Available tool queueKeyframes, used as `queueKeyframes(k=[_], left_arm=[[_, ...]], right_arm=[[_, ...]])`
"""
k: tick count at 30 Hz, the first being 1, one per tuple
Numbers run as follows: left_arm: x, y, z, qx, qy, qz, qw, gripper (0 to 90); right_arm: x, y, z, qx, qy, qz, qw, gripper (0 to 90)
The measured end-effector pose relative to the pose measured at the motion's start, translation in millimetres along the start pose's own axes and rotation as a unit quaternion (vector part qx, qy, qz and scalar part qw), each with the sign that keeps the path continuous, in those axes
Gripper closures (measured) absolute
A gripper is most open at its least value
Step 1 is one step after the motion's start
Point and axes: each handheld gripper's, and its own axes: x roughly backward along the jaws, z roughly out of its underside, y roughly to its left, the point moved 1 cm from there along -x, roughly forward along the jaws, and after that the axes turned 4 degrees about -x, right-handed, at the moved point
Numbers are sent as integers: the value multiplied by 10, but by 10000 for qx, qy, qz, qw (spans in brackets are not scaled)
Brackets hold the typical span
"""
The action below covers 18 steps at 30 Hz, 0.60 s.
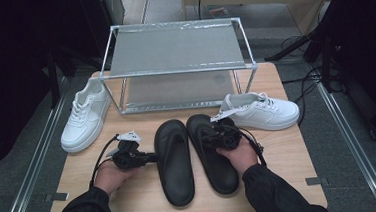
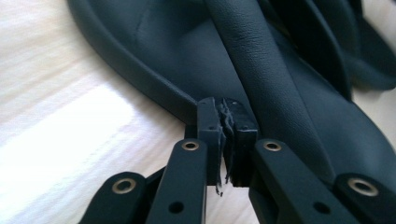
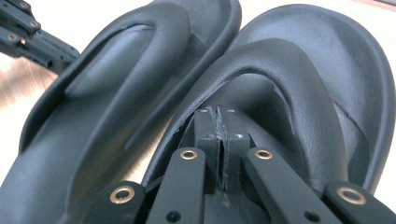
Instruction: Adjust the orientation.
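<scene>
On the wooden table (image 1: 141,189), two black slippers (image 1: 173,159) lie side by side.

Light wooden table (image 1: 289,149) on grey floor (image 1: 349,140), metal two-tier rack (image 1: 177,49) behind, dark surroundings.

Two black slippers lie side by side on the table, soles down, toes pointing away from the person. The left slipper (image 1: 174,161) is matte black, with a thick raised rim around the footbed and a wide strap that runs over the front part. Its heel end lies nearest to the person. The right slipper (image 1: 212,154) has the same shape and colour, and its broad strap arches over the toe part. The two slippers are very close together near the toes, touching or almost touching there, and a narrow strip of table shows between them toward the heels. Both are upright and look empty.
</scene>
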Motion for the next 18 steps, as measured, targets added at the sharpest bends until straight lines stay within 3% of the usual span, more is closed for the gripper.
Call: queueKeyframes(k=[3, 9, 13, 18], left_arm=[[-20, -36, -7, -73, 27, 1, 10000, 854], [-54, -65, -12, -28, 35, 80, 10000, 858], [-66, -51, -4, 162, -23, 217, 9996, 853], [-89, -79, -12, 90, -1, 222, 9997, 848]], right_arm=[[-14, 12, 8, -11, -30, -36, 10000, 892], [-38, 31, 20, -115, -95, -116, 9998, 894], [-47, 54, 13, -56, -124, -35, 9999, 894], [-57, 59, -1, -89, -175, 3, 9998, 894]])
